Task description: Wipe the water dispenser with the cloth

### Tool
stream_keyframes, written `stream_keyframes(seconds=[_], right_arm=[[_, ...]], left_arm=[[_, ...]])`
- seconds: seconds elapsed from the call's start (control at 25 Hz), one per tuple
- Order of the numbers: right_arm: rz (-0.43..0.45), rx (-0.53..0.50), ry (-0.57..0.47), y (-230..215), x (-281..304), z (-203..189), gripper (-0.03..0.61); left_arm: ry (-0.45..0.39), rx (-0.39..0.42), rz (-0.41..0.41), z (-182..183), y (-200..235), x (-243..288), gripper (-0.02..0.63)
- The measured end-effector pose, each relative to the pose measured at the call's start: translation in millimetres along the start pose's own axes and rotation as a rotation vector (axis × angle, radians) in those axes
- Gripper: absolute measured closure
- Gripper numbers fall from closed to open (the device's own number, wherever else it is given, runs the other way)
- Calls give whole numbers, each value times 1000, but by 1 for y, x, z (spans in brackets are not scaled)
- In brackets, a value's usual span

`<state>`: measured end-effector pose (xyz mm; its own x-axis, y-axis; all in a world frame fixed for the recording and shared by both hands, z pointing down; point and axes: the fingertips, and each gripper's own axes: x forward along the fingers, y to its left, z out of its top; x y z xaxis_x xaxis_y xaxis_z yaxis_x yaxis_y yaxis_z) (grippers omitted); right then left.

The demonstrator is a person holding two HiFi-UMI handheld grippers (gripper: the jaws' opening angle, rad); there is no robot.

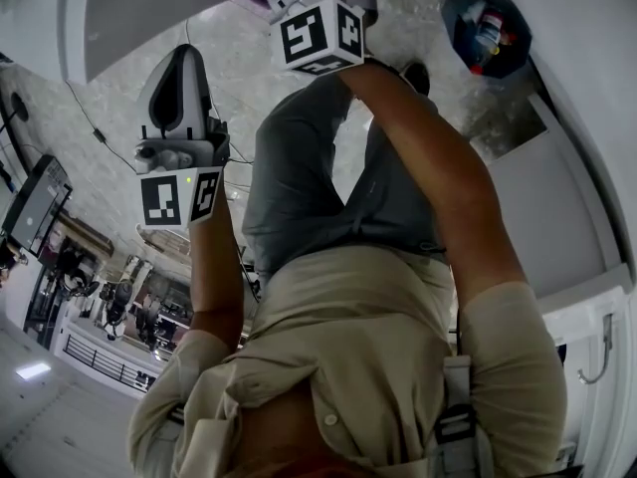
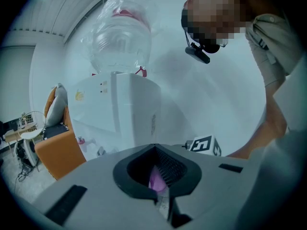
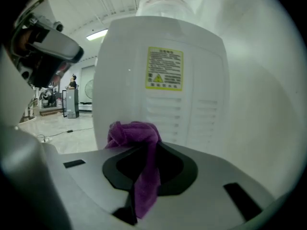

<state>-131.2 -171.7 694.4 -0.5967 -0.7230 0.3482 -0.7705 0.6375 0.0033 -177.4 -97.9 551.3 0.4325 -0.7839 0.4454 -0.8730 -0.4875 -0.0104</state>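
Holding the purple cloth (image 3: 132, 132) pinched in the right gripper (image 3: 146, 150), we have it just beside the vented panel of the water dispenser (image 3: 158, 47), below its yellow label (image 3: 164, 68). Our left gripper (image 2: 156, 150) hangs off the dispenser, jaws together on only an unidentifiable pinkish sliver (image 2: 156, 180). With just a fold gripped, the vent slats could snag the cloth and tug it free.
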Motion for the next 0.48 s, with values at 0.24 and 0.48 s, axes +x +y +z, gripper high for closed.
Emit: stream_keyframes(seconds=[0.24, 0.48], right_arm=[[-113, 2, 26, -68, 15, -17, 514], [-266, 78, 27, -143, 20, -20, 514]], left_arm=[[7, 2, 8, -11, 8, 2, 598], [12, 3, 7, -19, 11, 3, 597]])
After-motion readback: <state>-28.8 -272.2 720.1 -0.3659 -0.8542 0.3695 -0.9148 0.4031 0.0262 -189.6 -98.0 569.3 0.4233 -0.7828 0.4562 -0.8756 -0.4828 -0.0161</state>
